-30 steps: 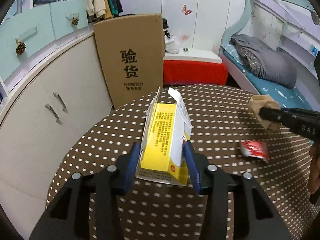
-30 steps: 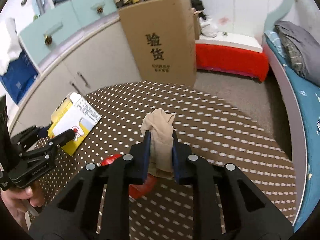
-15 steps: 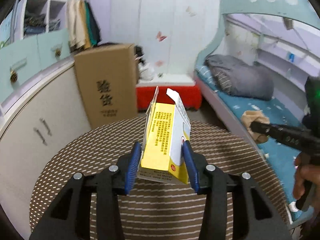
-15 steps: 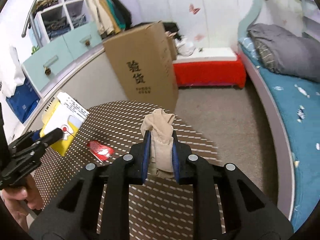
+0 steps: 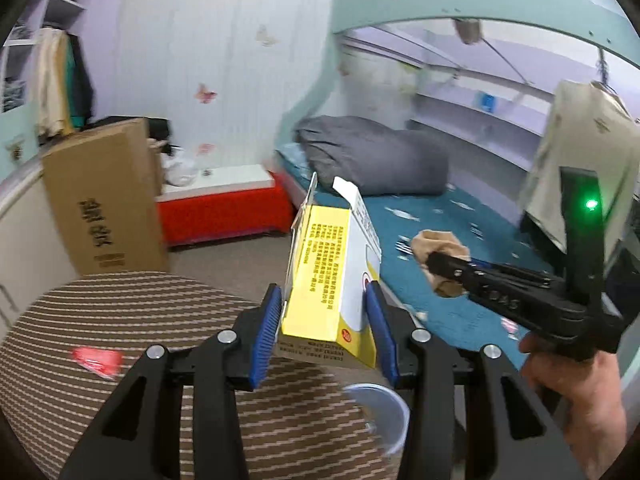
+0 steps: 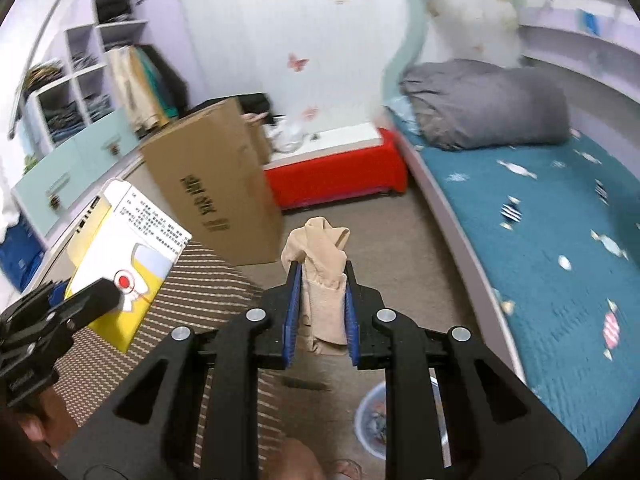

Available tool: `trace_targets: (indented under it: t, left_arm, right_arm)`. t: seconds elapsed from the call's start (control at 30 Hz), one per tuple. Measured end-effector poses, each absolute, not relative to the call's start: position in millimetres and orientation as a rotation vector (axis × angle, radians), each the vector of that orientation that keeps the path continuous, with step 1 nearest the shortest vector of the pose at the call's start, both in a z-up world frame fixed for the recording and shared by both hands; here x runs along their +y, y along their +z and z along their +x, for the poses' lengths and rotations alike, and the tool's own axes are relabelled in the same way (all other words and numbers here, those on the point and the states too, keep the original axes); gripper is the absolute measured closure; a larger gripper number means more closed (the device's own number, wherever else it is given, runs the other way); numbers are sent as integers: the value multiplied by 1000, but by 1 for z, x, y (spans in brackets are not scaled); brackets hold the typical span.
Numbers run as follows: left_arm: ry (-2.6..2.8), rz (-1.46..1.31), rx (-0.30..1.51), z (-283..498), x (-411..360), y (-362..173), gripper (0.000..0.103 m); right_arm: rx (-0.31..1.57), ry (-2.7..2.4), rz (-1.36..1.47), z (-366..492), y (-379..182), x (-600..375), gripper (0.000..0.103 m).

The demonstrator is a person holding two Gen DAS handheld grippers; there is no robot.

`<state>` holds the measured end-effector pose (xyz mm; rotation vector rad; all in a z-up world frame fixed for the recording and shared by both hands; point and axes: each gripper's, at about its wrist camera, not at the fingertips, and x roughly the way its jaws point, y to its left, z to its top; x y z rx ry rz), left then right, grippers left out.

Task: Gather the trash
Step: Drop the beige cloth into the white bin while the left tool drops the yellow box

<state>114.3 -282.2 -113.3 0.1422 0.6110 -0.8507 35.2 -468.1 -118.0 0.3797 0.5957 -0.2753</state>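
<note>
1. Two loads: your left gripper (image 5: 326, 320) fingers clamp the yellow carton (image 5: 328, 268), lifted above the table (image 5: 160, 300).
2. Your right gripper (image 6: 320, 300) fingers pinch the beige cloth (image 6: 322, 276), beyond the table, probably binward.

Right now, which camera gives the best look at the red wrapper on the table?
The left wrist view: the red wrapper lies unobstructed, though blurred, on the striped table. In the right wrist view it cannot be seen, only a strip of table.
</note>
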Motion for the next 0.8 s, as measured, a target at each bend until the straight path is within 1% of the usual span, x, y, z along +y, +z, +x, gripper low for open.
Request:
trace_targets:
  t: [0.23, 0.47, 0.8]
  left_arm:
    - [-935, 196, 683, 78, -354, -151, 60]
    - [-930, 278, 819, 61, -409, -216, 60]
    - [-860, 391, 1016, 73, -434, -306, 60]
  right_arm:
    - [645, -401, 468, -13, -165, -530, 83]
    - [741, -449, 573, -36, -235, -567, 83]
    - [929, -419, 753, -20, -351, -585, 83]
